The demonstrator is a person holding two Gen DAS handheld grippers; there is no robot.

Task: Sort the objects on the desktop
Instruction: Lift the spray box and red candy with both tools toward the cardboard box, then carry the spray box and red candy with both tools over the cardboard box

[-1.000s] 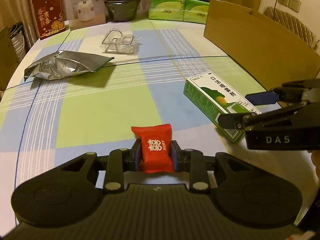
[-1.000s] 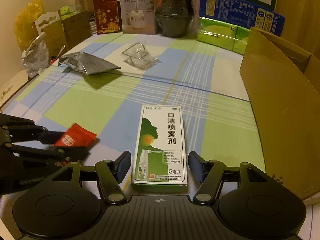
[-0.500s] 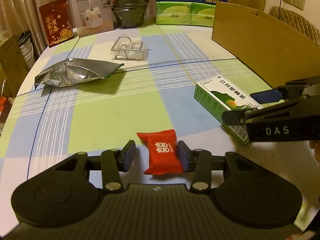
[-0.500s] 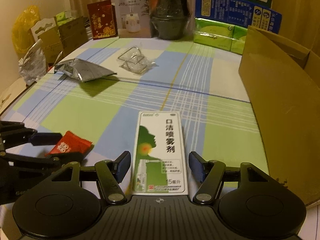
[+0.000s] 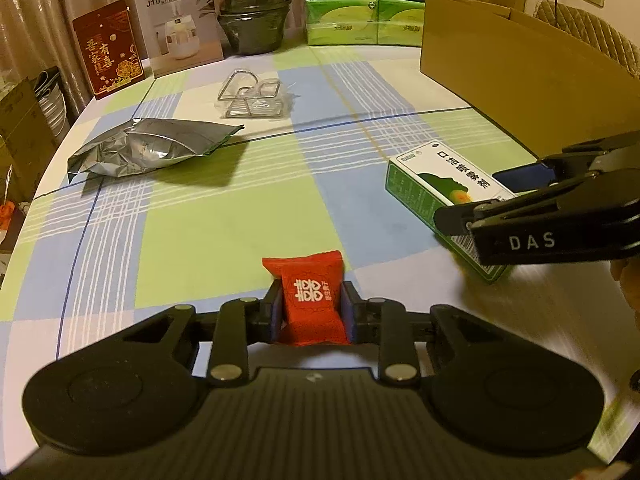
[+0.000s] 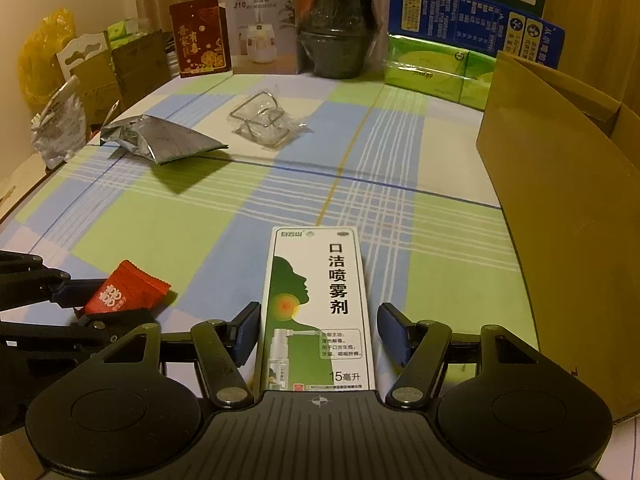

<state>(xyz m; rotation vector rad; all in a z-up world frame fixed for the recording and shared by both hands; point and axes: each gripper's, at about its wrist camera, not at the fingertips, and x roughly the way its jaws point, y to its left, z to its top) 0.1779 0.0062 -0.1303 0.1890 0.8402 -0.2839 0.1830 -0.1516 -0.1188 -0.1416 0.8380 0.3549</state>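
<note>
From my left wrist view, my left gripper [image 5: 312, 304] is clamped on the red candy packet [image 5: 310, 300], low over the counter [image 5: 200, 232]; I should lift it straight. From my right wrist view, my right gripper [image 6: 318, 330] stands open around the spray box [image 6: 318, 308], pads apart from it, so I should center before squeezing.

Black ribbed tool [image 5: 312, 312], silver screws, blue pads [image 6: 394, 334], white "DAS" lettering

Dim, warm yellowish indoor light, soft shadows, sharp centre, fisheye bending at edges.
</note>
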